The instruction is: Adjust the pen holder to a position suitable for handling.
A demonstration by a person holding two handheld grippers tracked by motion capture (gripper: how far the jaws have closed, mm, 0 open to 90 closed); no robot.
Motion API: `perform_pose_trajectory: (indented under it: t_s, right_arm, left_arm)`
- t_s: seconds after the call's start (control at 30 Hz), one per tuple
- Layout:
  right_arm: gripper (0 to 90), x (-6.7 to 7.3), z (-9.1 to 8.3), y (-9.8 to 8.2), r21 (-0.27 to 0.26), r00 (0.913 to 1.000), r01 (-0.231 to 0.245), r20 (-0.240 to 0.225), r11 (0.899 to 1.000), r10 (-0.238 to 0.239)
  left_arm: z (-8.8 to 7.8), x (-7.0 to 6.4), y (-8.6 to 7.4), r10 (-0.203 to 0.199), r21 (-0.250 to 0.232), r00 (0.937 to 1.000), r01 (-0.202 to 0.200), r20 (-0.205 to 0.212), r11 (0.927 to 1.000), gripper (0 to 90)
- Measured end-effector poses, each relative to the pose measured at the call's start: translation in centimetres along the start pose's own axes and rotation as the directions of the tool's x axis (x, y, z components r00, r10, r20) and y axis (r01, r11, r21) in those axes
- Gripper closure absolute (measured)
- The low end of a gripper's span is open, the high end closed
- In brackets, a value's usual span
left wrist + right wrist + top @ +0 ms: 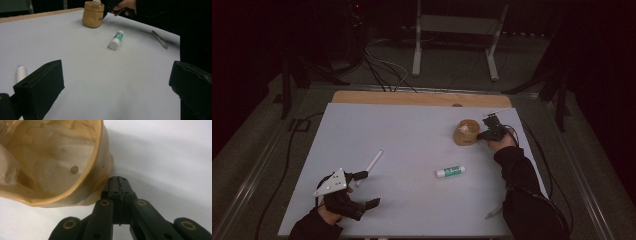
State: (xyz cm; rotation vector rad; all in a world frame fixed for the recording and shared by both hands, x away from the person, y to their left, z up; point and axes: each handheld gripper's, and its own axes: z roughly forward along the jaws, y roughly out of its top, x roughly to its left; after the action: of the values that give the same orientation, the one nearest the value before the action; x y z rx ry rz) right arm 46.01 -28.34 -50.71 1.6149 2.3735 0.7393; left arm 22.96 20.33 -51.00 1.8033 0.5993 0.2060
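Here your right gripper, jaws pressed together on nothing, sat just beside the tan cup; you needed to spread them before reaching its rim.

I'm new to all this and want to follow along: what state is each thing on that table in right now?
Left gripper: jaws open, nothing between them.
Right gripper: jaws shut, empty, tips beside the cup.
Tan cup: upright, open top, something pale inside.
Glue stick: lying on its side, capped.
White pen: lying flat by the left gripper.
Thin tool: lying flat near the right sleeve.
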Motion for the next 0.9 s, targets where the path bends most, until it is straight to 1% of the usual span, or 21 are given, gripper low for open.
perform_pose_trajectory:
  t_s: [0.03, 0.07, 0.17, 0.23, 0.47, 0.7, 0.77, 0.9]
  right_arm:
    - [90.0, 0.3, 0.1, 0.2, 0.003, 1.0, 0.006, -0.008, 1.0, -0.006]
    - [90.0, 1.1, 0.5, 0.4, 0.013, 0.9995, 0.027, -0.016, 1.0, -0.026]
    - [90.0, 2.2, 0.8, 0.8, 0.019, 0.9982, 0.05, -0.034, 0.999, -0.049]
    - [90.0, 2.8, 1.0, 1.1, 0.017, 0.9973, 0.05, -0.054, 0.999, -0.049]
    - [90.0, 5.0, 2.0, 1.7, 0.038, 0.9933, 0.085, -0.082, 0.996, -0.082]
    - [90.0, 6.8, 2.7, 2.0, 0.042, 0.9886, 0.111, -0.107, 0.993, -0.106]
    - [90.0, 7.3, 2.9, 2.2, 0.042, 0.9865, 0.114, -0.123, 0.993, -0.108]
    - [90.0, 8.6, 3.3, 2.4, 0.046, 0.9826, 0.133, -0.137, 0.99, -0.126]
  left_arm:
    - [0.0, 0.0, 0.0, -0.002, -0.001, 1.0, 0.002, -0.001, 1.0, 0.3]
    - [0.0, 0.0, 0.0, -0.004, -0.004, 1.0, 0.004, 0.0, 1.0, 0.3]
    - [0.0, 0.0, 0.0, 0.0, 0.0, 1.0, 0.0, 0.0, 1.0, 0.3]
    - [0.0, 0.0, 0.0, -0.002, -0.001, 1.0, 0.002, 0.001, 1.0, 0.3]
    - [-0.1, 0.0, 0.0, -0.002, -0.005, 1.0, 0.002, 0.003, 1.0, 0.3]
    - [0.0, -0.1, 0.0, -0.001, -0.002, 1.0, 0.001, 0.005, 1.0, 0.3]
    - [0.0, 0.0, 0.0, -0.001, -0.001, 1.0, 0.001, 0.005, 1.0, 0.3]
    - [0.0, -0.1, 0.0, -0.001, -0.002, 1.0, 0.001, 0.006, 1.0, 0.3]
